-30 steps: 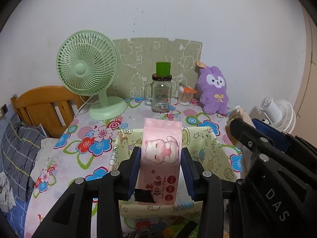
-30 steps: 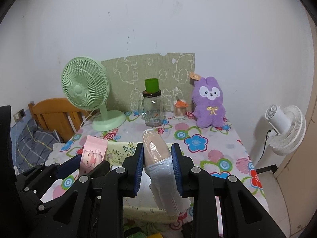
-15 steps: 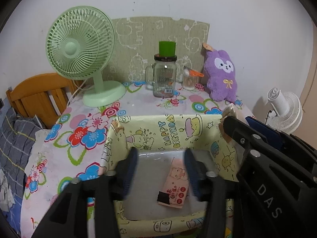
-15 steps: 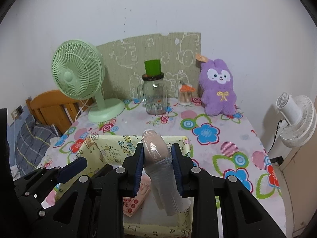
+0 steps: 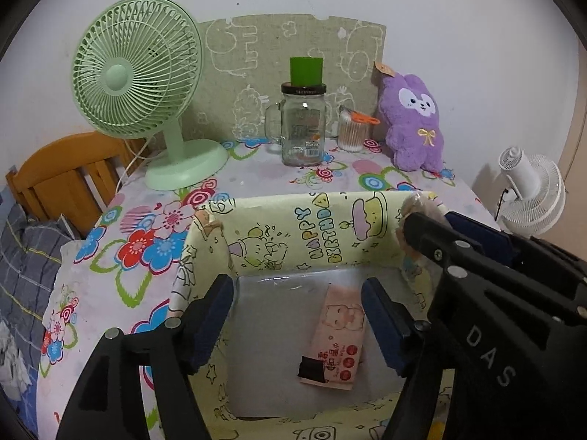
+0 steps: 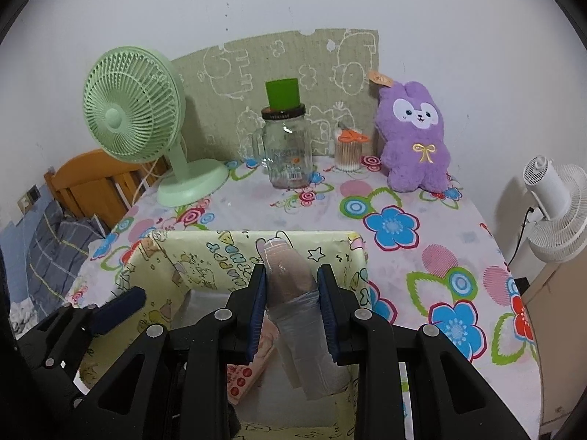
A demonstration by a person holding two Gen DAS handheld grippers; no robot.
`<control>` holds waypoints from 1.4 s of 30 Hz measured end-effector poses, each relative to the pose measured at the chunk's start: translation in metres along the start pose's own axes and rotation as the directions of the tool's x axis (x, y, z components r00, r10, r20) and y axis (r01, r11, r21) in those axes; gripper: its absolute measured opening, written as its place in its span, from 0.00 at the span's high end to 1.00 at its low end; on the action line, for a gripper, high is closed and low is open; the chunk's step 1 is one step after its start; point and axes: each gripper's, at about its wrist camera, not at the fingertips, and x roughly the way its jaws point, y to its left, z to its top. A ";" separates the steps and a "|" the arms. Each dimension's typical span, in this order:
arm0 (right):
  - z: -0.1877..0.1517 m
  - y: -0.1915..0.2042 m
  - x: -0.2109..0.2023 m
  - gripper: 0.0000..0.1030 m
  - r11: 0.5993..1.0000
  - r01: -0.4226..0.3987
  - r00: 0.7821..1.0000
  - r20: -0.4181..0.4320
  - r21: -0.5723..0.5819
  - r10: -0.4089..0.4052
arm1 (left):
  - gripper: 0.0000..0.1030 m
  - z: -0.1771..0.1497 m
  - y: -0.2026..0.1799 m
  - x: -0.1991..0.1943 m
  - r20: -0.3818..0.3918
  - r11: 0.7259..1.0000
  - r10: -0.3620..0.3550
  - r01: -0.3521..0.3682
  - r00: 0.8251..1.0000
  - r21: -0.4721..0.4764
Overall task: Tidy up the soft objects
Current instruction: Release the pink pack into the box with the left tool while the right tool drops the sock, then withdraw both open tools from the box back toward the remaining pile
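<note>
A pink wipes pack lies flat on the floor of the yellow cartoon-print box. Above the box hangs my left gripper, its jaws opening and nothing between them. My right gripper is shut on a soft plastic-wrapped beige roll and holds it over the same box. The pink pack shows partly below the right gripper's left finger. A purple plush rabbit sits at the back right of the table.
A green desk fan stands back left. A glass jar mug with a green cup on top and a cotton swab holder stand at the back. There is a wooden headboard to the left and a white fan to the right.
My left gripper let go of the pink pack, which dropped flat into the box, and its jaws spread. Both grippers sank toward the box, the right keeping hold of the roll.
</note>
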 end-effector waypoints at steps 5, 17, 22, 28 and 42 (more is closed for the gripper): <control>-0.001 0.000 0.006 0.69 1.000 -0.012 1.000 -0.029 -0.001 0.011 | 0.28 -0.002 0.000 0.005 -0.010 1.000 0.012 -0.012 1.000 0.013; -0.001 0.007 -0.017 0.21 0.999 0.018 0.999 0.048 -0.040 -0.016 | 0.13 -0.002 0.002 -0.005 -0.014 1.000 0.017 -0.017 1.000 0.010; -0.001 0.007 -0.027 0.21 0.999 0.022 0.998 0.055 -0.041 -0.019 | 0.09 -0.003 -0.001 -0.021 0.014 1.000 0.012 -0.013 1.000 0.013; -0.005 0.011 -0.048 0.14 0.998 0.028 0.996 0.082 -0.049 -0.023 | 0.00 -0.006 -0.001 -0.041 0.051 1.000 0.024 -0.024 0.998 0.000; -0.017 0.014 -0.094 0.04 0.998 0.054 0.989 0.139 -0.036 -0.048 | 0.00 -0.017 -0.009 -0.090 0.117 1.000 0.028 -0.029 0.993 0.009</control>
